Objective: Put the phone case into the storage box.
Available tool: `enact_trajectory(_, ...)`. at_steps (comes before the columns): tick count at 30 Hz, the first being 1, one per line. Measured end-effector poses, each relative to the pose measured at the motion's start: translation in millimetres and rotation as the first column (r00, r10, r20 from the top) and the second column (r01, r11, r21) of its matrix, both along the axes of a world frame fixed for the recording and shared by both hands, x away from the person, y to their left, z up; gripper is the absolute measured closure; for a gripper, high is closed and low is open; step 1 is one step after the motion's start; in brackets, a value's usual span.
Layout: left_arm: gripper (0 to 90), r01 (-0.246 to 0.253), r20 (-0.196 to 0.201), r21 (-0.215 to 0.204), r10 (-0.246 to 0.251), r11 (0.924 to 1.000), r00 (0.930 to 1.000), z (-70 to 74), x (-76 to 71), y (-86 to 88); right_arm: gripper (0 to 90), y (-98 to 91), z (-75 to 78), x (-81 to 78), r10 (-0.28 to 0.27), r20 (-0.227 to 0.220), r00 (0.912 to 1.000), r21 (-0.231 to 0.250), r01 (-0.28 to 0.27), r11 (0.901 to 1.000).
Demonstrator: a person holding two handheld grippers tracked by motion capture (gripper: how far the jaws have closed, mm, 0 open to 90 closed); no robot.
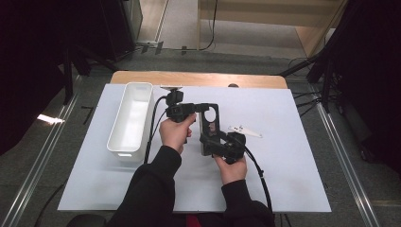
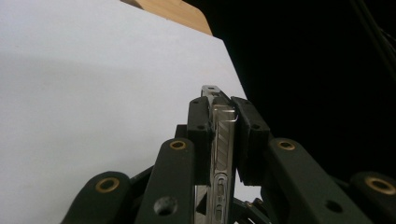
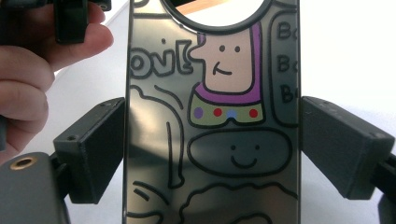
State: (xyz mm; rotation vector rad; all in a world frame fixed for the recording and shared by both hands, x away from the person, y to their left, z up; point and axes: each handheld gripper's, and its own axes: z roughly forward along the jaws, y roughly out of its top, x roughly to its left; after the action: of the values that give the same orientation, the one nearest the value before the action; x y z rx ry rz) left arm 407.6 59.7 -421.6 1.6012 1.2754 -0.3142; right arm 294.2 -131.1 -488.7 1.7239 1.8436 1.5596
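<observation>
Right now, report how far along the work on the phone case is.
Done: the phone case is up off the table, right tool gripping it across its width. In hand: left tool clamped on its thin edge. Left: nothing is in the white bin yet.

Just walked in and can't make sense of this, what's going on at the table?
A person is holding a phone case above the white table with two hand-held grippers. The left gripper is pinched shut on one thin edge of the case, and the right gripper clamps it across its width, cartoon print facing that camera. A white bin and a small white piece sit nearby.
</observation>
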Motion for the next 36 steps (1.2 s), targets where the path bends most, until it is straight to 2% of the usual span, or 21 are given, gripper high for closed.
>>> enact_trajectory(13,79.0,0.002,0.009,0.005,-0.002,1.0,1.0,3.3,-1.0,1.1,10.4,0.3,1.3,0.9,0.007,0.005,1.0,0.004,-0.007,1.0)
enact_trajectory(23,79.1,0.014,0.013,-0.001,-0.014,0.9999,0.9998,3.7,-1.5,0.4,10.1,-1.8,2.1,2.1,0.018,-0.012,0.9998,0.012,-0.018,0.9998)
enact_trajectory(25,79.2,0.012,0.018,0.004,-0.012,0.9999,0.9998,4.2,-1.8,0.7,7.4,-2.2,1.9,3.0,0.02,-0.026,0.9994,0.024,-0.019,0.9995)
enact_trajectory(26,79.3,0.012,0.02,0.007,-0.012,0.9999,0.9997,4.4,-1.9,0.7,1.9,-2.0,1.8,3.3,0.012,-0.036,0.9993,0.017,-0.011,0.9998)
enact_trajectory(31,79.3,0.018,0.032,0.018,-0.018,0.9997,0.9993,6.8,-2.9,0.9,0.0,-2.4,1.7,5.4,0.074,-0.057,0.9956,0.029,-0.073,0.9969)
enact_trajectory(36,79.3,0.025,0.053,0.036,-0.027,0.999,0.9982,10.9,-3.4,2.7,0.0,-3.6,8.2,9.8,0.14,-0.073,0.9875,0.002,-0.14,0.9901)
